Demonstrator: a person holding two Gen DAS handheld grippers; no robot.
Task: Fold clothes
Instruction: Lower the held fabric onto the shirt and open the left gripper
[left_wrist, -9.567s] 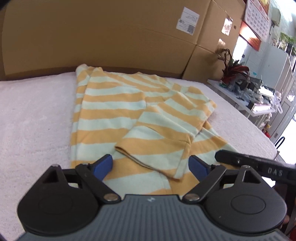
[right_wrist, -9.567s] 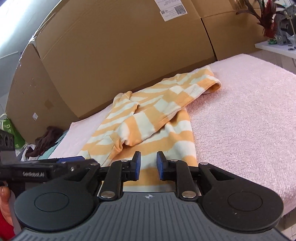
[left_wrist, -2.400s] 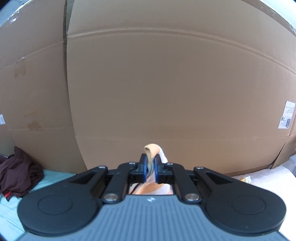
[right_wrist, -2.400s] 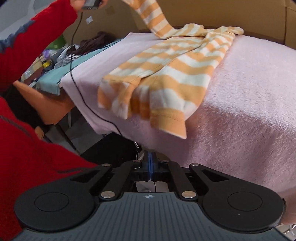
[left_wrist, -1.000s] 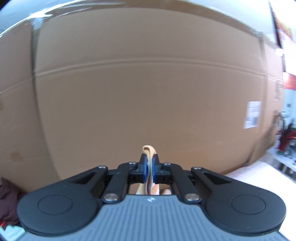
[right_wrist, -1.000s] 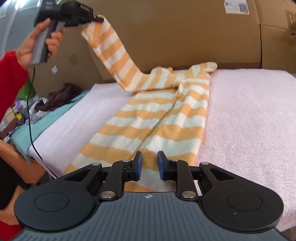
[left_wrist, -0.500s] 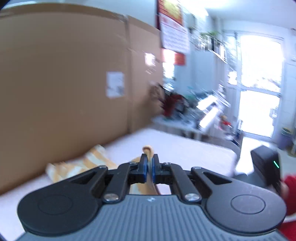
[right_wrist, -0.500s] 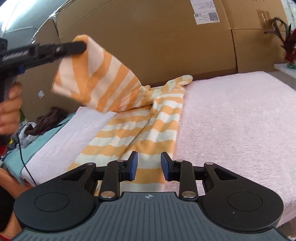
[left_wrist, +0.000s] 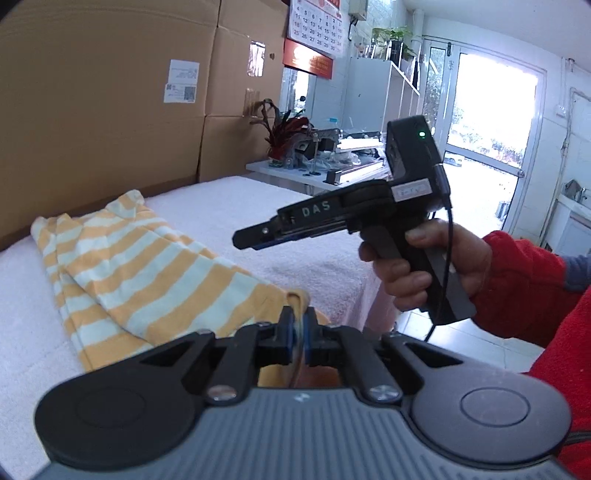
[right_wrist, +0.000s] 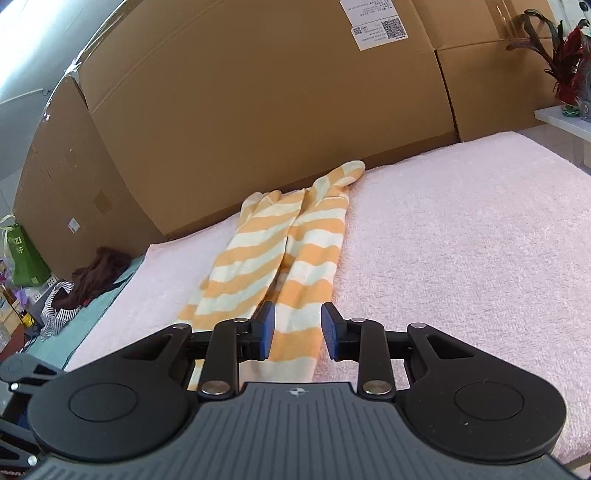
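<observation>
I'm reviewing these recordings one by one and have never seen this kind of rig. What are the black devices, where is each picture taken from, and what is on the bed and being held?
There is no robot here. A person holds a pistol-grip tool in each hand, each with two jaws and a wide-angle camera looking along them.

The left wrist picture is taken from the left gripper. Its jaws are shut on a fold of the striped garment, orange and pale. The same picture shows the person's right hand, in a red sleeve, holding the other tool above the bed.

The right wrist picture looks along the right gripper. Its jaws stand apart above the garment's near end and grip nothing; they have just been opening.

The garment lies lengthwise on a pink towel covering the bed, with cardboard boxes behind.
</observation>
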